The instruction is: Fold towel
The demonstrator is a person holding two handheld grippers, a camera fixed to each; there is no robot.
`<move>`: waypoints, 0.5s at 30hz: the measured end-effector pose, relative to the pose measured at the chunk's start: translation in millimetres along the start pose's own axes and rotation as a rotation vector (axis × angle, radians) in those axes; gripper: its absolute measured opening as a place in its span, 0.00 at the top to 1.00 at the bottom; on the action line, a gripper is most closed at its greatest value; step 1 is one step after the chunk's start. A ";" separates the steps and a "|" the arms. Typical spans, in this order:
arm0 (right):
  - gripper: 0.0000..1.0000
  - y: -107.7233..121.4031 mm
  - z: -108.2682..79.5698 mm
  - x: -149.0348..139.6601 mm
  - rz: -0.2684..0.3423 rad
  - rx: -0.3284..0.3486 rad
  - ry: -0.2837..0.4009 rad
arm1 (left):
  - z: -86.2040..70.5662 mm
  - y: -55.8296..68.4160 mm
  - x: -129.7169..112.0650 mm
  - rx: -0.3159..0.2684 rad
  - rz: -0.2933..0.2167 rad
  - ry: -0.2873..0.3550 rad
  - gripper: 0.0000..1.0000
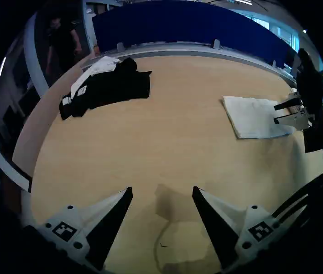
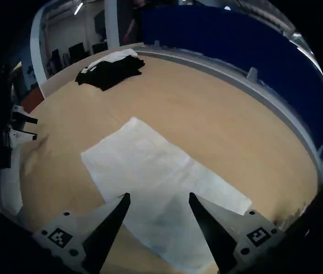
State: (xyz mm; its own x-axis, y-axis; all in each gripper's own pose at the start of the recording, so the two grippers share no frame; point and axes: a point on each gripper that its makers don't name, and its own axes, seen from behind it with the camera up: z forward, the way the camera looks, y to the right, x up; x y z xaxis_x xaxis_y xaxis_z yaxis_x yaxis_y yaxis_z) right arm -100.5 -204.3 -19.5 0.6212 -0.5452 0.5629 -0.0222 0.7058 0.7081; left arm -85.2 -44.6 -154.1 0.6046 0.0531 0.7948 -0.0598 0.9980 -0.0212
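The towel looks soft and floppy; a corner is best to pinch. The jaws of the left gripper and right gripper are spread.

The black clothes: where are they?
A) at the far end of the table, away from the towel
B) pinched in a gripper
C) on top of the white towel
A: the black clothes lie near the far edge of the table, well apart from the white towel.
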 end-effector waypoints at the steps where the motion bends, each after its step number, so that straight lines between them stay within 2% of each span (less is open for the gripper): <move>1: 0.00 2.1 -2.4 -3.2 0.003 -0.004 -0.002 | 0.3 0.6 0.7 -0.001 0.002 0.000 0.03; 15: 0.00 29.4 -41.0 -56.8 0.030 -0.058 -0.041 | 1.9 3.3 11.4 -0.011 0.015 0.011 0.02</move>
State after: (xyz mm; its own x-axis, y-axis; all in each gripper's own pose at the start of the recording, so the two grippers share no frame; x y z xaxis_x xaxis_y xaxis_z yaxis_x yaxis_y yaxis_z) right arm -104.4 -134.1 -48.2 0.5880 -0.5405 0.6017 0.0053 0.7465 0.6654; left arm -80.0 -40.8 -144.0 0.6122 0.0684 0.7877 -0.0606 0.9974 -0.0396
